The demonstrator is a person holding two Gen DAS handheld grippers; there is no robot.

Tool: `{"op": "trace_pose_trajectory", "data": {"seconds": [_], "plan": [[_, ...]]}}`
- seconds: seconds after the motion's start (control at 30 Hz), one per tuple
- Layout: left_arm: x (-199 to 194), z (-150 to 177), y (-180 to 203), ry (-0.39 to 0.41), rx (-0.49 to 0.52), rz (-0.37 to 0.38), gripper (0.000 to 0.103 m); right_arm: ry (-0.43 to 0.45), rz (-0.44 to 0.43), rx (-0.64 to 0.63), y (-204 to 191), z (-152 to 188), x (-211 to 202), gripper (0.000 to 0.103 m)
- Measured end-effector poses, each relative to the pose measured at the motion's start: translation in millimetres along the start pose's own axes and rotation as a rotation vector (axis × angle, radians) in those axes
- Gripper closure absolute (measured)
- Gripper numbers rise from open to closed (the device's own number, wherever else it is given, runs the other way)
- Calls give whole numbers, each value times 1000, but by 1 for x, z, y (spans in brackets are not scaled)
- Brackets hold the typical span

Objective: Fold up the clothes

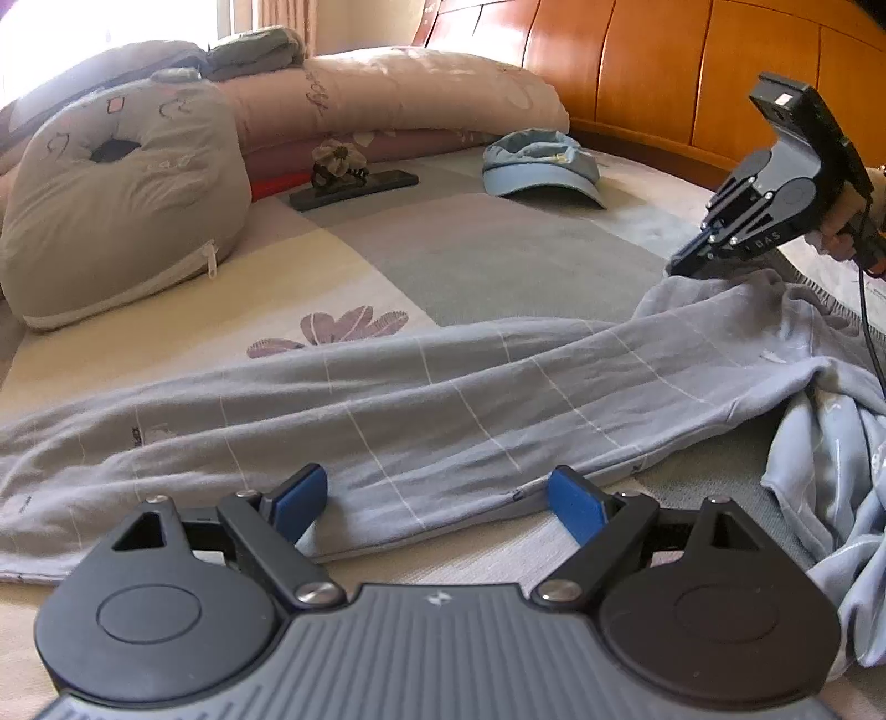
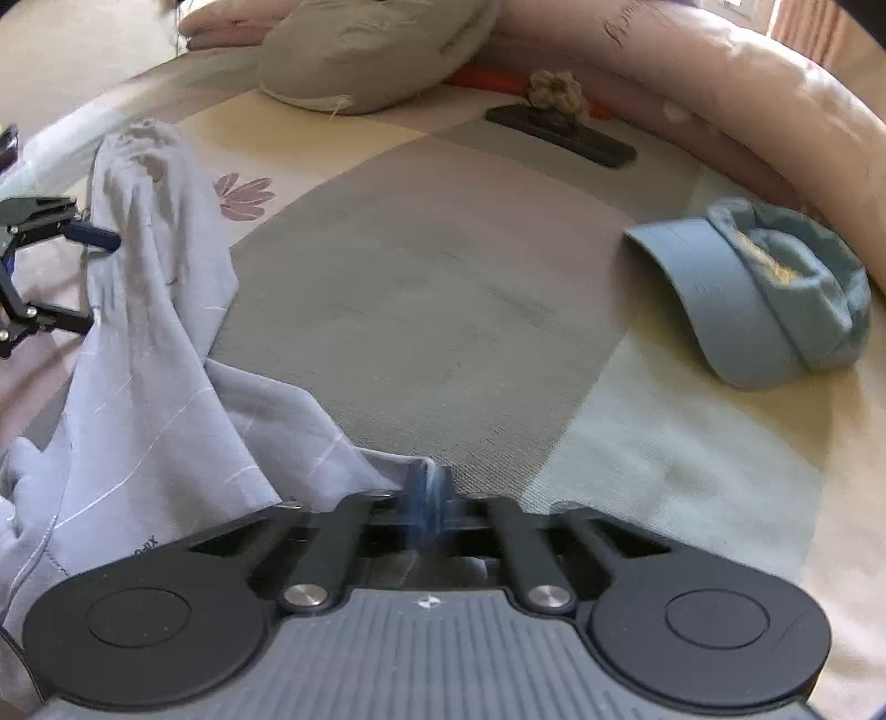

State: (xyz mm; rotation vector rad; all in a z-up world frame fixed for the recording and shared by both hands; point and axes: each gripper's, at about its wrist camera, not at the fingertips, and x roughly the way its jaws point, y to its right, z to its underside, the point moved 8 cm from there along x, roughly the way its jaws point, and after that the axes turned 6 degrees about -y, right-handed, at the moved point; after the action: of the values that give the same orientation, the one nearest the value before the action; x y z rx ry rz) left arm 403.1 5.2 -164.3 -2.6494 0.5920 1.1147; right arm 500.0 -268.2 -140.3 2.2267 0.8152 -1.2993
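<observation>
One grey garment (image 1: 421, 410) with thin white lines lies stretched across the bed (image 1: 487, 249), a long leg or sleeve running sideways and a bunched heap of the same cloth at its right end. Two claws work it. The right gripper (image 2: 426, 487) has its jaws pressed together on an edge of the garment, and cloth is pinched between the blue pads; from the left wrist view it comes down onto the garment's far right end, with a hand (image 1: 847, 221) behind it. The left gripper (image 1: 437, 507) stands wide, its two blue pads (image 1: 299, 501) straddling the near hem of the garment, resting at the cloth but not squeezing it.

Beyond the garment lies one blue cap (image 1: 540, 166), on the bed towards the headboard (image 1: 692, 83). To the left of the cap sits one dark flat slab (image 1: 354, 185) with a dried flower (image 1: 335, 158) on it. Further left of the garment is one grey cushion (image 1: 122, 205) with a zip. Behind these runs one long pink pillow (image 1: 398, 94), with folded bedding (image 1: 255, 50) on top at its left end.
</observation>
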Motion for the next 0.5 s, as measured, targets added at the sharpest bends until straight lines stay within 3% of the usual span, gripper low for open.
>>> {"op": "trace_pose_trajectory", "data": {"seconds": [0.17,0.37,0.5], "plan": [[-16,-9,-3,86,-6,8,16,88,96,53,13,-11,-15,99],[-13,-8,-12,77,-43,2,16,157,223,211,54,-20,-28,99],[-12,-6,-17,71,-58,1,16,143,263,310,79,-16,-22,99]]}}
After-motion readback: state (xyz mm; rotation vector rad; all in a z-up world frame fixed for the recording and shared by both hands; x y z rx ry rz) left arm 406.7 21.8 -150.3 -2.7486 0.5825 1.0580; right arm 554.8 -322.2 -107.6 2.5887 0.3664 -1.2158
